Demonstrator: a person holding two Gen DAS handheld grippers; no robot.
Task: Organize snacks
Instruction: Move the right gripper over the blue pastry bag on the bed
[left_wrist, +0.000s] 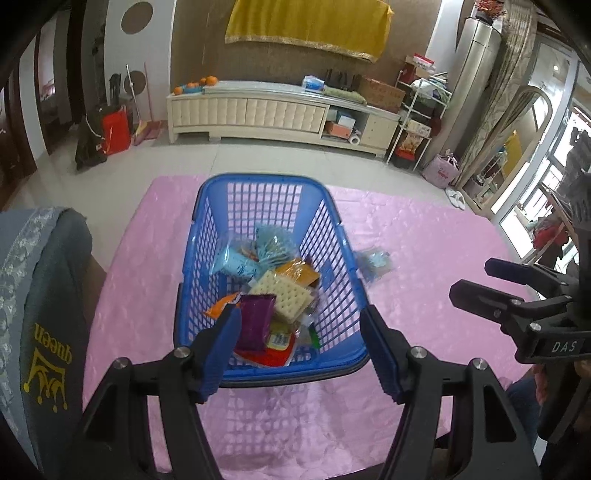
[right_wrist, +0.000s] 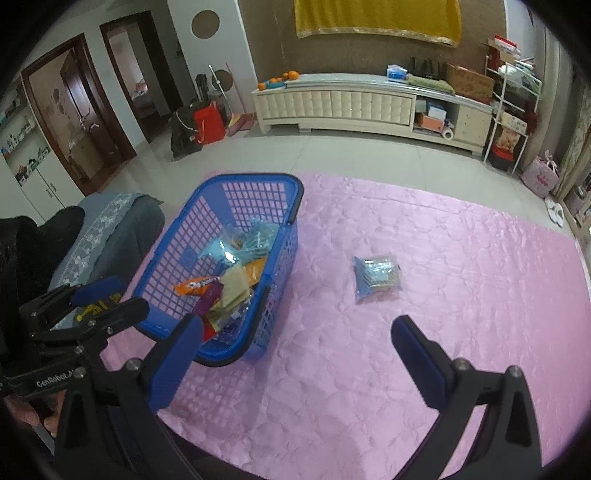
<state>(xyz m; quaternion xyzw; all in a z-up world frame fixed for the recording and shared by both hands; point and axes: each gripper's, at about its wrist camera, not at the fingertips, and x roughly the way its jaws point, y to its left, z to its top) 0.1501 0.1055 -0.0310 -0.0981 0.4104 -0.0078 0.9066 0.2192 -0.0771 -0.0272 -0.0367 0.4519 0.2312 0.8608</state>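
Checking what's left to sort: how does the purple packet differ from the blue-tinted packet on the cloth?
The purple packet lies inside the blue basket, piled among other snacks; the blue-tinted packet lies alone on the pink cloth, outside it. The purple one is opaque; the other looks see-through. Neither is gripped.

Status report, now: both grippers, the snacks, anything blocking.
Left hand-held gripper open, empty, over blue basket. Right hand-held gripper open, empty. One clear packet left on pink cloth. Path clear.
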